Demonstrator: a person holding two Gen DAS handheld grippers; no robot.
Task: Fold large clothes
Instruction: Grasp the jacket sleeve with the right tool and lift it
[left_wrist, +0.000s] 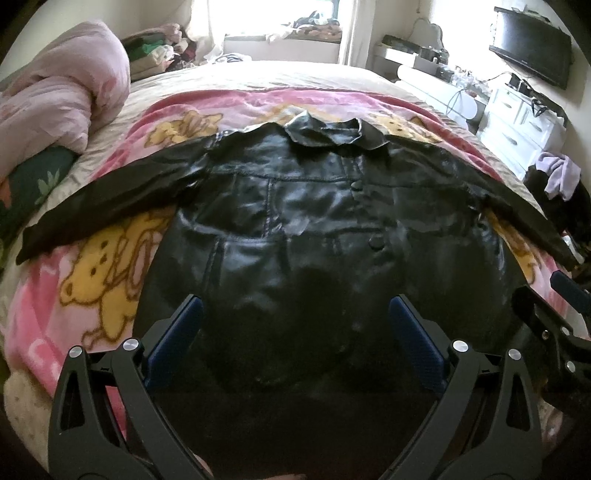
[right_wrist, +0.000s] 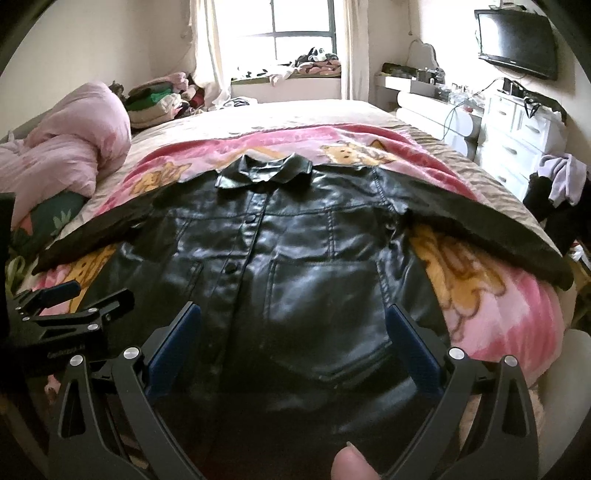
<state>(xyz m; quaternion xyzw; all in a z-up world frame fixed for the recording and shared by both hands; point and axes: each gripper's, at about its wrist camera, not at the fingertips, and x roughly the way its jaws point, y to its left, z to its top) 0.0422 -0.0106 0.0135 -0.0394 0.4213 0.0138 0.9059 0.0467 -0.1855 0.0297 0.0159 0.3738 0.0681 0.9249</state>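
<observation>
A black leather jacket (left_wrist: 295, 206) lies flat, front up, on a pink cartoon blanket (left_wrist: 96, 280) on the bed, collar far from me, both sleeves spread out to the sides. It also shows in the right wrist view (right_wrist: 295, 251). My left gripper (left_wrist: 295, 306) is open and empty, hovering over the jacket's lower left part. My right gripper (right_wrist: 291, 314) is open and empty over the lower right part near a pocket. Each gripper shows at the edge of the other's view: the right one (left_wrist: 554, 306), the left one (right_wrist: 74, 299).
A pink rumpled duvet (left_wrist: 62, 92) lies at the bed's left. Folded clothes (right_wrist: 155, 99) pile at the far left corner. White drawers (right_wrist: 517, 129) and a wall TV (right_wrist: 517, 40) stand at the right. A chair with clothes (right_wrist: 561, 184) is by the bed's right edge.
</observation>
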